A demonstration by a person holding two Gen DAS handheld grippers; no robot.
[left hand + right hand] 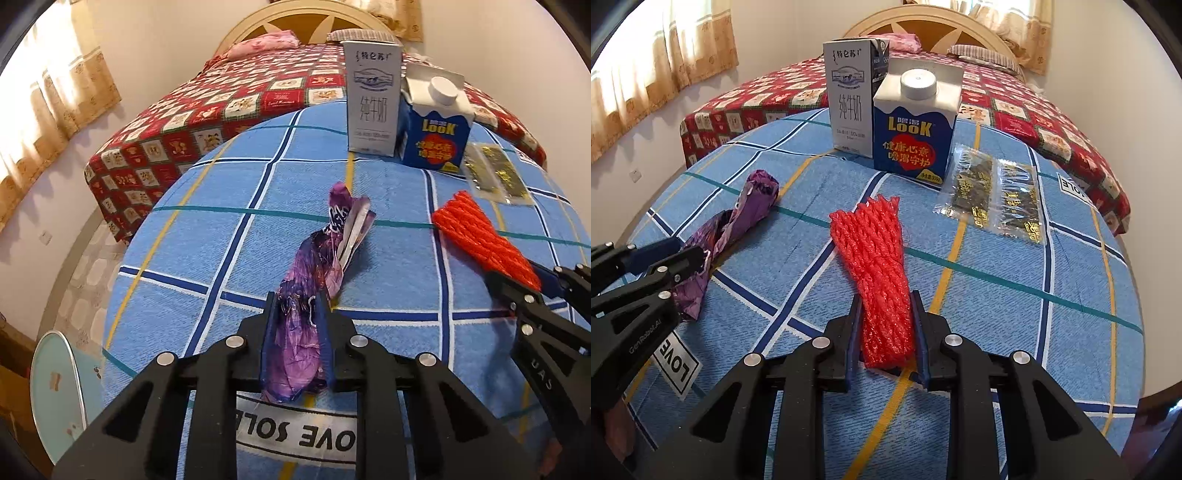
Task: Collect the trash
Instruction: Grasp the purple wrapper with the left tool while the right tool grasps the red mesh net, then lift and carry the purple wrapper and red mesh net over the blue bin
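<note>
Left wrist view: left hand-held gripper (297,314) is closed on the near end of the purple wrapper (325,254), which lies centre on the blue checked surface (221,236), far end pointing away. To do this step well: wrapper is thin and crinkly, so keep the pinch firm, lift straight up, and watch the loose far end so it doesn't drag. At right edge, the right hand-held gripper (517,291) sits at the near end of the red net (480,236). Far side: white carton (373,99), blue carton (432,129), clear packet (491,173), all standing or lying apart from the wrapper. Hard to tell: how much wrapper is under the pads; the gripper body covers its near tip. Right gripper's fingertips are cut off by the frame.

Right wrist view: right gripper (886,325) is closed on the near end of the net (879,258), centre of surface. Net is soft foam mesh; I judge it'll squash, so grip deep and lift slowly. Left gripper (690,266) at left holds the wrapper (738,221). Cartons (912,136) and packet (993,192) sit far/right, untouched. No bin or bag visible in either view, so drop-off spot unknown. A bed (1052,122) lies beyond.
</note>
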